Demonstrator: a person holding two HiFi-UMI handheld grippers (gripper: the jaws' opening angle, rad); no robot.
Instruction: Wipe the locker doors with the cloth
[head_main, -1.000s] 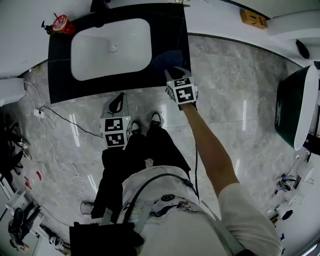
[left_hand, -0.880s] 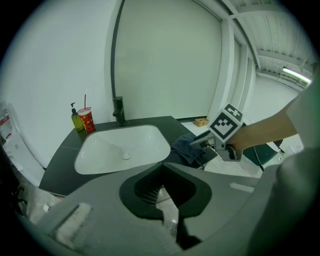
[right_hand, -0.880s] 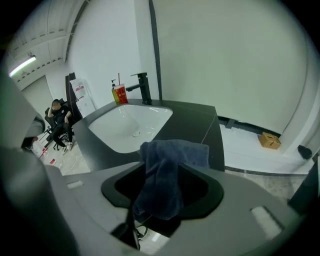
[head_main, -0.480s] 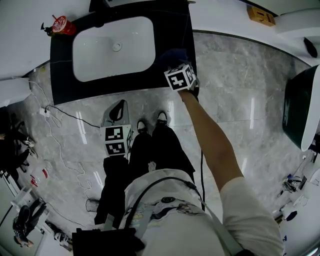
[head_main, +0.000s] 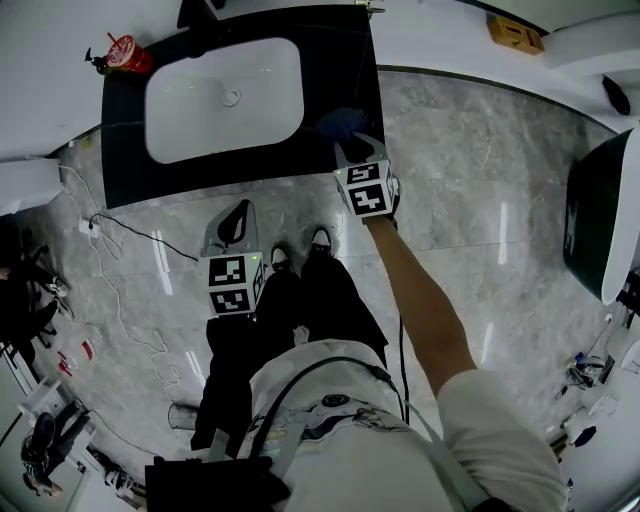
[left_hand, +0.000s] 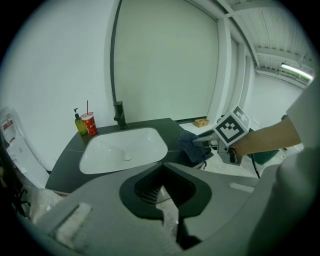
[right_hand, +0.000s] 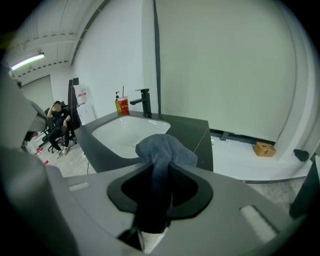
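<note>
Over the front right corner of the counter (head_main: 130, 170) my right tongs (head_main: 347, 150) are gripping the bunched blue cloth (right_hand: 162, 147), their jaws having just been closing a little on it. My left tongs (head_main: 236, 208) are hanging by my legs, jaws nearly together on nothing. No locker doors are showing, so I'm judging all the wiping is still waiting. Against a second ago, the right tongs are sitting almost where they were, after swinging further over the counter in between

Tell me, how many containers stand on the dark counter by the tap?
2: a yellow-green pump bottle and a red cup with a straw, side by side left of the tap. Others might hide behind them.
</note>
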